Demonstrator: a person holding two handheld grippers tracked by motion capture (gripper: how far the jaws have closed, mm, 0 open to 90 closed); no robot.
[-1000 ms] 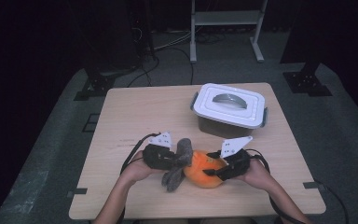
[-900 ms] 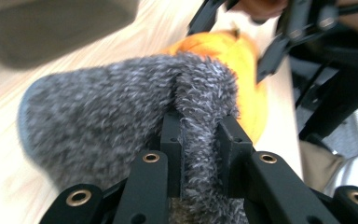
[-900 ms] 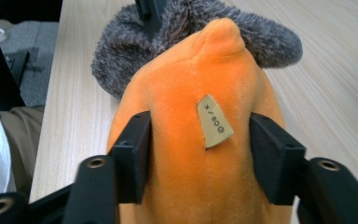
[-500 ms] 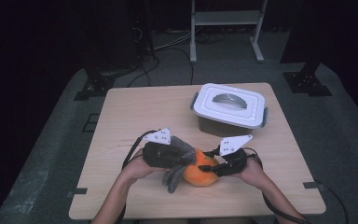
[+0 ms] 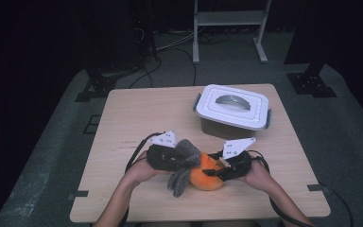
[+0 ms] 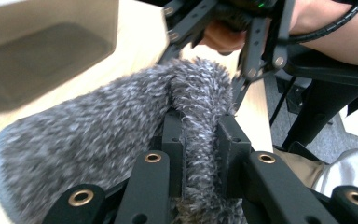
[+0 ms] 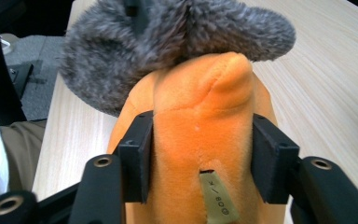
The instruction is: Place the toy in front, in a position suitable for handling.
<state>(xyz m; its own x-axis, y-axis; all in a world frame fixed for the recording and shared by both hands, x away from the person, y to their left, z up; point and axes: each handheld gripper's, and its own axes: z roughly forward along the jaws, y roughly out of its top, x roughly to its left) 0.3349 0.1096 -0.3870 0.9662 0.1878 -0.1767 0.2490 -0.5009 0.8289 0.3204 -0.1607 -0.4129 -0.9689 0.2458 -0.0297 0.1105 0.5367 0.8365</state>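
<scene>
A plush toy lies near the table's front edge, with an orange body [image 5: 207, 178] and a grey fuzzy part [image 5: 179, 180]. My left gripper [image 5: 189, 158] comes in from the left and is shut on a fold of the grey fur [image 6: 98, 121], squeezed thin between its pads [image 6: 200, 140]. My right gripper [image 5: 217, 171] comes in from the right. Its jaws have just been opening a little, with the orange body [image 7: 200, 107] still bulging between the pads [image 7: 200, 140]. A beige label [image 7: 216, 196] hangs from the orange plush. Grey fur [image 7: 121, 51] caps the far end.
A grey box with a white clip-on lid [image 5: 233, 109] stands behind the toy at the right rear of the wooden table [image 5: 137, 113]; its wall appears blurred [image 6: 42, 56] in the left gripper view. Dark floor, cables and a metal stand lie beyond the table.
The plush and both hands have shifted slightly toward the table's near edge. Both grippers keep hold of the toy.
</scene>
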